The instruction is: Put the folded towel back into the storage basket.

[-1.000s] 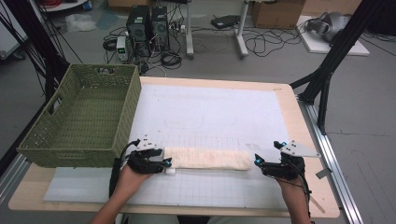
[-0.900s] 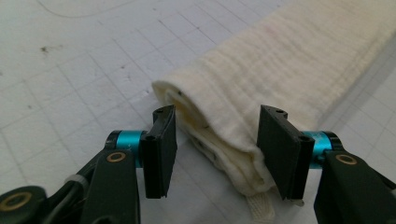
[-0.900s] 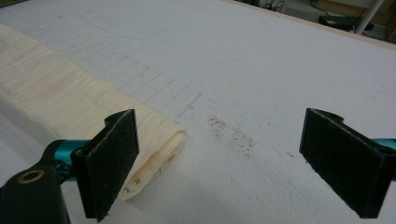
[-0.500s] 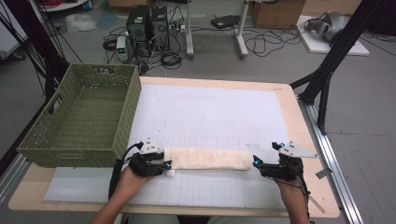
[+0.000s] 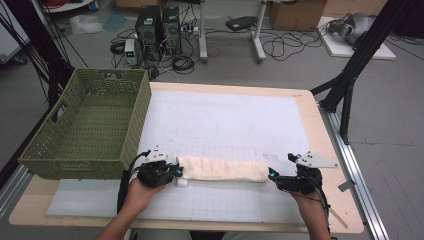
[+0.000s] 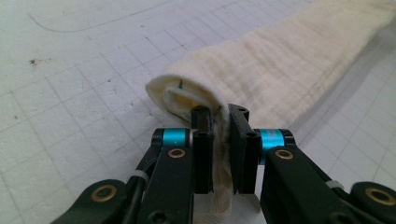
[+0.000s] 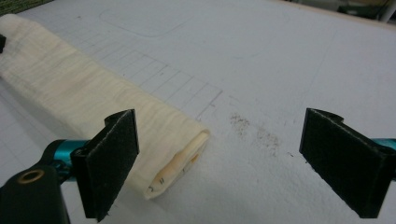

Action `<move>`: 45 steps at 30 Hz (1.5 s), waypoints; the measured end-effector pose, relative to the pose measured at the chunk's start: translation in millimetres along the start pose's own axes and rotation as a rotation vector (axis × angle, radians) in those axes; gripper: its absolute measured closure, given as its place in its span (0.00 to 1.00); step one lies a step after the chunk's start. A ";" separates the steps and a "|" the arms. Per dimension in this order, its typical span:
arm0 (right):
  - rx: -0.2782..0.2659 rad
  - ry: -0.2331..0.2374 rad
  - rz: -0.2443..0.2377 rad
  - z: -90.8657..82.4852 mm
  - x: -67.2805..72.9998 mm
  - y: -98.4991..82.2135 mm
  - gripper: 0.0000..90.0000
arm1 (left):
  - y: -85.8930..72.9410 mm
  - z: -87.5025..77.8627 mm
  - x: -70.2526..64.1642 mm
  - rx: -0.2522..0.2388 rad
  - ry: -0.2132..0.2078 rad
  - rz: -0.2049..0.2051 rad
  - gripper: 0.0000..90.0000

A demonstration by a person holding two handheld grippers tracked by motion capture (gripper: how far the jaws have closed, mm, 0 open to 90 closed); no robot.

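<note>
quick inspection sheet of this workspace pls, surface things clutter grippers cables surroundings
surface: white gridded mat on a wooden table, faint marks
job's things: rolled cream towel lying flat near the front edge
clutter: green basket at left, nothing seen inside
grippers: left hand-held gripper has just been closing, pinching the towel's end; right hand-held gripper open at the other end
cables: one trails from each gripper
surroundings: computer towers, floor cables, boxes
</note>
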State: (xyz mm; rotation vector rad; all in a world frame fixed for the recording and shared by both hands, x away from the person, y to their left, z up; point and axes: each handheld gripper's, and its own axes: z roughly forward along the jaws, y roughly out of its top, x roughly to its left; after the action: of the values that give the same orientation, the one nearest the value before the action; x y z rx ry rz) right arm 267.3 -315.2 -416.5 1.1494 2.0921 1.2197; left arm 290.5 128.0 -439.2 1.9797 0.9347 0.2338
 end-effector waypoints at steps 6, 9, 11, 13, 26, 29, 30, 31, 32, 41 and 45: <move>0.043 0.038 0.025 6.1 4.7 -4.0 0.16 | 0.1 0.6 0.9 -0.014 -0.006 -0.016 0.90; 0.077 0.065 0.004 12.2 12.8 -5.0 0.28 | -0.6 0.9 1.6 -0.011 -0.003 -0.016 0.89; 0.098 0.075 -0.004 15.8 16.8 -5.5 0.35 | -0.8 1.0 1.4 -0.012 0.000 -0.016 0.89; 0.120 0.082 -0.005 18.3 18.9 -6.5 0.41 | -1.2 0.8 2.1 -0.010 0.004 -0.013 0.89; 0.185 0.044 -0.065 32.7 29.6 -16.5 0.57 | -2.1 2.3 3.4 -0.007 0.007 -0.015 0.89; 0.182 0.039 -0.048 33.6 31.1 -17.7 0.59 | -2.5 2.9 3.3 -0.001 0.011 -0.014 0.89; 0.177 0.045 -0.044 34.1 30.3 -18.5 0.59 | -2.8 3.4 3.1 -0.002 0.013 -0.016 0.89; 0.177 0.050 -0.032 33.9 30.1 -18.9 0.60 | -3.1 3.8 3.1 0.000 0.012 -0.015 0.89; 0.177 0.056 -0.020 34.0 30.2 -19.4 0.61 | -3.3 4.2 3.2 0.002 0.015 -0.013 0.89; 0.178 0.116 0.020 35.9 32.3 -19.1 0.87 | -4.9 8.2 4.3 0.014 0.023 -0.008 0.89; 0.180 0.125 0.034 35.7 31.6 -18.8 0.89 | -4.6 8.0 4.4 0.010 0.024 -0.009 0.89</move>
State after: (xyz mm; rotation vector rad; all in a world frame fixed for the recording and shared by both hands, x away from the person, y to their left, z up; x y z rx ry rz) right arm 267.5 -276.4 -449.9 1.2196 2.3238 1.1648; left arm 295.1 127.2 -448.3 1.9855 0.9621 0.2490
